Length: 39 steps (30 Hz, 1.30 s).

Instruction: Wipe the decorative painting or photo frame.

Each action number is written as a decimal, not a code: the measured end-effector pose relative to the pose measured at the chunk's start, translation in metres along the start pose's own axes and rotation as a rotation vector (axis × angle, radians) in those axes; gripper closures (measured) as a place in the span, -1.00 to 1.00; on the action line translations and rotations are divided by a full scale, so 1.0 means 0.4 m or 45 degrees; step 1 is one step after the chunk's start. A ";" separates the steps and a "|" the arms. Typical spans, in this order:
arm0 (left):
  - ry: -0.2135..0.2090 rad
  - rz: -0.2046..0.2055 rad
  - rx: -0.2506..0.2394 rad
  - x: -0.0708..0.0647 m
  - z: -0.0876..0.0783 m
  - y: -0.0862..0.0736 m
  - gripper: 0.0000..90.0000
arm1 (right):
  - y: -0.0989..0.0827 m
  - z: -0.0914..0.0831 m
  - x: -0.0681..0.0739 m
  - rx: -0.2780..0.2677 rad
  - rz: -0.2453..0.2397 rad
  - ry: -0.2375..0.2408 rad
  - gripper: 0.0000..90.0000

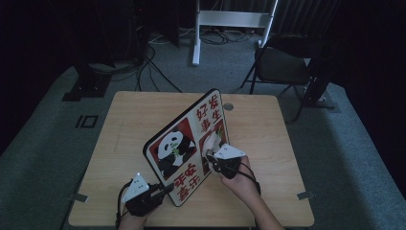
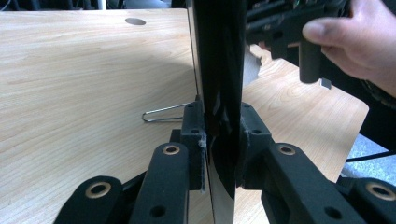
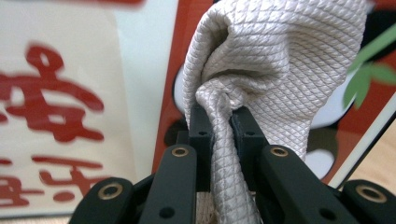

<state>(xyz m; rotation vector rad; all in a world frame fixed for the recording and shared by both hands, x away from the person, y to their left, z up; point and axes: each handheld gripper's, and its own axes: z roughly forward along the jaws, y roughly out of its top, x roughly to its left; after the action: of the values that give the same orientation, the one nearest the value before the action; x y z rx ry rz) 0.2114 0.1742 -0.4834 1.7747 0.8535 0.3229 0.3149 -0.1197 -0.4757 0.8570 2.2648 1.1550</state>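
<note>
Wooden table (image 1: pixel 129 120), board (image 1: pixel 189 143) clamped, cloth (image 3: pixel 261 70) pinched

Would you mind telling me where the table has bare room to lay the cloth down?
The table is bare left of the panda board, out to the left and far edges, and right of it toward the right edge. The near middle is crowded: the left gripper clamps the board's near edge, and the right gripper presses the cloth against its face.

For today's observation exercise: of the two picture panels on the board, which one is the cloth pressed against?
The cloth is on the right-hand panel, nearer the right gripper; the left panel, showing the whole panda, is uncovered.
</note>
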 end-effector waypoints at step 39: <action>0.001 -0.001 -0.007 0.001 0.001 0.000 0.72 | -0.117 0.027 -0.012 0.131 0.112 0.009 0.81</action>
<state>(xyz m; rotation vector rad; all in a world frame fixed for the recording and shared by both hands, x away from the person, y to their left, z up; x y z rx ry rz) 0.2118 0.1743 -0.4838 1.7694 0.8527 0.3253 0.3102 -0.1385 -0.5201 1.0029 2.3302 1.0884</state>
